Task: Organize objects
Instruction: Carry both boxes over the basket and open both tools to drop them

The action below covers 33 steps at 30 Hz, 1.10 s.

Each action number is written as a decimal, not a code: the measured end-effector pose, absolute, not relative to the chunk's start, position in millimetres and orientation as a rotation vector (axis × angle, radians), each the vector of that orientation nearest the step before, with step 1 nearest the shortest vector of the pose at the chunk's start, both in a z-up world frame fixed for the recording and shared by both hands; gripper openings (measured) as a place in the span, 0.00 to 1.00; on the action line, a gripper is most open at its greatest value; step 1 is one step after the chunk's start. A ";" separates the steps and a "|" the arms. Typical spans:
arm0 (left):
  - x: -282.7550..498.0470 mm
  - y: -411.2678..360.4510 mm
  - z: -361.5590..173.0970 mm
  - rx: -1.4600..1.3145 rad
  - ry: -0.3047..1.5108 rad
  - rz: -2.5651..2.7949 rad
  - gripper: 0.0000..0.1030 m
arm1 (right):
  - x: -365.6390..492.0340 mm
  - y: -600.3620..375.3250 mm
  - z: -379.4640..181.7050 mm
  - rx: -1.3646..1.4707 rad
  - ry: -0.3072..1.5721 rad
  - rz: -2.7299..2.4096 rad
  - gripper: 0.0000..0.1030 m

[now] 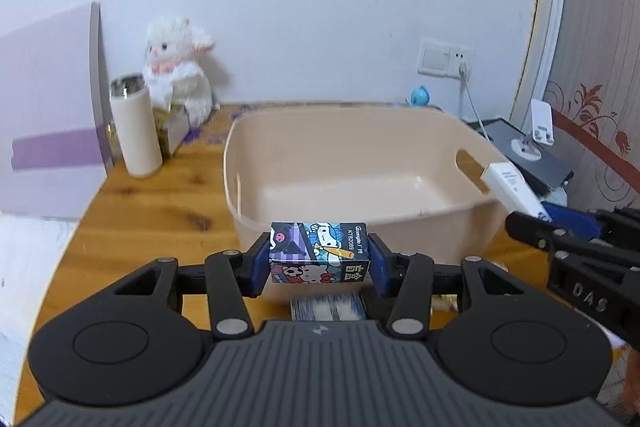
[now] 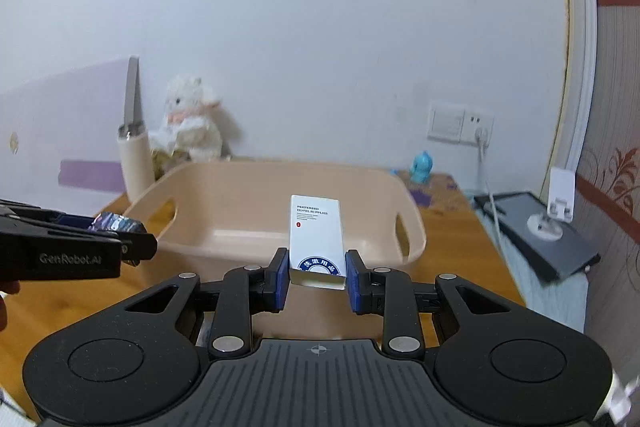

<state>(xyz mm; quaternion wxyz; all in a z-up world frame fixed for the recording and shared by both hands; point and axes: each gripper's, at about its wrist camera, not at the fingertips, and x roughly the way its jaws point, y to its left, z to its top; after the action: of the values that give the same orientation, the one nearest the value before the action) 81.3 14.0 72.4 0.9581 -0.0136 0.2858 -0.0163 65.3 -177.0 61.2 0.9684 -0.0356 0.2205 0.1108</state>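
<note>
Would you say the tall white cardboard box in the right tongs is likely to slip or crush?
The tall white cardboard box probably weighs little, being slim. Held only near its base by the right tongs, it may pivot. Thin cardboard could dent under pressure.

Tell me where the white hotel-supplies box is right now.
The white hotel-supplies box is clamped upright in the right tongs, held just in front of the beige basket; the left view shows it at the basket's right handle.
</note>
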 end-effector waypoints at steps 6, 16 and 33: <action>118.4 4.8 85.8 -0.004 0.551 -0.017 0.50 | 97.5 -173.7 70.4 -0.083 0.433 0.209 0.27; 202.3 -0.2 61.5 0.011 0.663 0.034 0.50 | 151.0 -159.0 51.7 -0.118 0.514 0.176 0.27; 228.5 -4.3 33.2 0.053 0.778 0.014 0.63 | 176.5 -162.6 25.3 -0.155 0.634 0.199 0.59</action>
<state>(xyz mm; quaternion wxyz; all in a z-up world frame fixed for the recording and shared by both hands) 228.5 -4.3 33.2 0.9249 0.0259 0.3792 0.0070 176.5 -162.6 25.3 0.9423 -0.0762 0.3109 0.0976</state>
